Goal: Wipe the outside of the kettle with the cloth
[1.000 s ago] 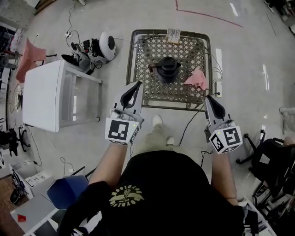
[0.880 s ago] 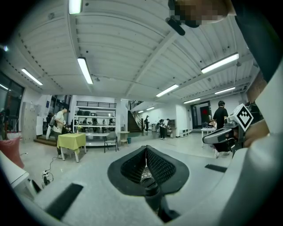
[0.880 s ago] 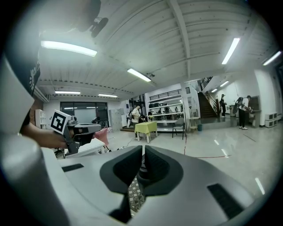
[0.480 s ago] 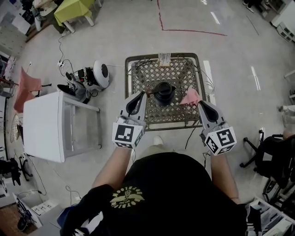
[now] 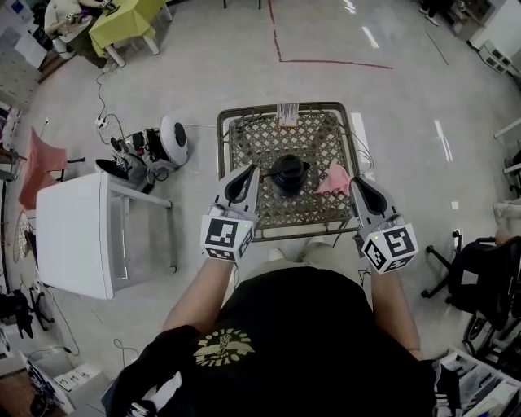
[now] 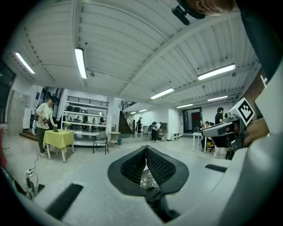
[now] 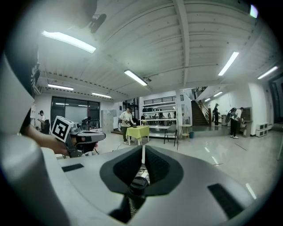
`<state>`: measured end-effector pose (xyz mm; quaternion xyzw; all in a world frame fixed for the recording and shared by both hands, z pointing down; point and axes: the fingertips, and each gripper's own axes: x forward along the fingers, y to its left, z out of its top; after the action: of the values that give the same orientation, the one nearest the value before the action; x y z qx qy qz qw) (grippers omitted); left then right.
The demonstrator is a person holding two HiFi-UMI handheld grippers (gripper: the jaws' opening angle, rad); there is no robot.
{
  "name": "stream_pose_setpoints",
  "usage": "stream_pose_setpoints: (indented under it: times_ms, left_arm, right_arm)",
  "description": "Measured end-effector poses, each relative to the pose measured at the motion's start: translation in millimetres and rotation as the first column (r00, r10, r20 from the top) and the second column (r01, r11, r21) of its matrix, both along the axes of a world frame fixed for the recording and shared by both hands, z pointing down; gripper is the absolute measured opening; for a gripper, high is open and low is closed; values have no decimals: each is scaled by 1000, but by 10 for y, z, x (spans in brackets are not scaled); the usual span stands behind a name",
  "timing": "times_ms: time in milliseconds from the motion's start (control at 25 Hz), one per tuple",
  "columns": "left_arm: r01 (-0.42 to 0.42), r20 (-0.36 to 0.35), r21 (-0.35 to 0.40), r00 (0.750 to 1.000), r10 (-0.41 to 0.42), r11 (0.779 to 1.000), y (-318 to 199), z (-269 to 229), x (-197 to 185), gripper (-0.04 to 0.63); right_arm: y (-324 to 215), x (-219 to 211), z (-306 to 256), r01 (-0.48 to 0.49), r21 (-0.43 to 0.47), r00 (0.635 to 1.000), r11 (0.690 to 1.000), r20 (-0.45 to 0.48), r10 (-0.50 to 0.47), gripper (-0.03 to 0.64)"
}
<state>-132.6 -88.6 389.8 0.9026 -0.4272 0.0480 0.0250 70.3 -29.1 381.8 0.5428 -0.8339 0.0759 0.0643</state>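
Note:
A black kettle (image 5: 289,173) stands near the middle of a low lattice-top table (image 5: 269,130). A pink cloth (image 5: 334,179) lies crumpled on the table just right of it. My left gripper (image 5: 244,174) hovers over the table's near edge, left of the kettle, jaws pressed together with nothing in them. My right gripper (image 5: 358,186) hangs by the near right corner, close to the cloth without touching it, also shut and empty. In the left gripper view the tips (image 6: 146,148) meet; in the right gripper view the tips (image 7: 143,148) meet too.
A white side table (image 5: 73,236) stands to the left. Beside it on the floor sit a round white device (image 5: 172,137) and loose cables. A yellow-green table (image 5: 130,20) is at the far left, and a dark office chair (image 5: 472,273) at the right.
The person has stepped up to the lattice table. Both grippers moved forward and now flank the kettle at the table's near edge. Jaws stayed shut.

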Motion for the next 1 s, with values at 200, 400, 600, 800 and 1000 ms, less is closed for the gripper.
stream_pose_setpoints:
  times_ms: [200, 400, 600, 800, 1000]
  left_arm:
    - [7, 0, -31, 1000, -7, 999, -60, 132, 27, 8]
    - [-1, 20, -68, 1000, 3, 998, -142, 289, 216, 8]
    - [-22, 47, -68, 999, 25, 997, -349, 339, 499, 8]
    - [-17, 27, -109, 999, 20, 994, -588, 479, 732, 8]
    - [0, 49, -158, 999, 8, 987, -781, 796, 873, 8]
  right_arm:
    - [-60, 61, 121, -6, -23, 1000, 1000, -5, 6, 14]
    - [-249, 143, 188, 20, -45, 1000, 999, 3, -20, 14]
    - [-532, 276, 101, 53, -39, 999, 998, 3, -53, 13]
    - [-833, 415, 98, 75, -45, 997, 996, 7, -75, 14]
    - [-1085, 613, 295, 82, -76, 997, 994, -5, -83, 14]
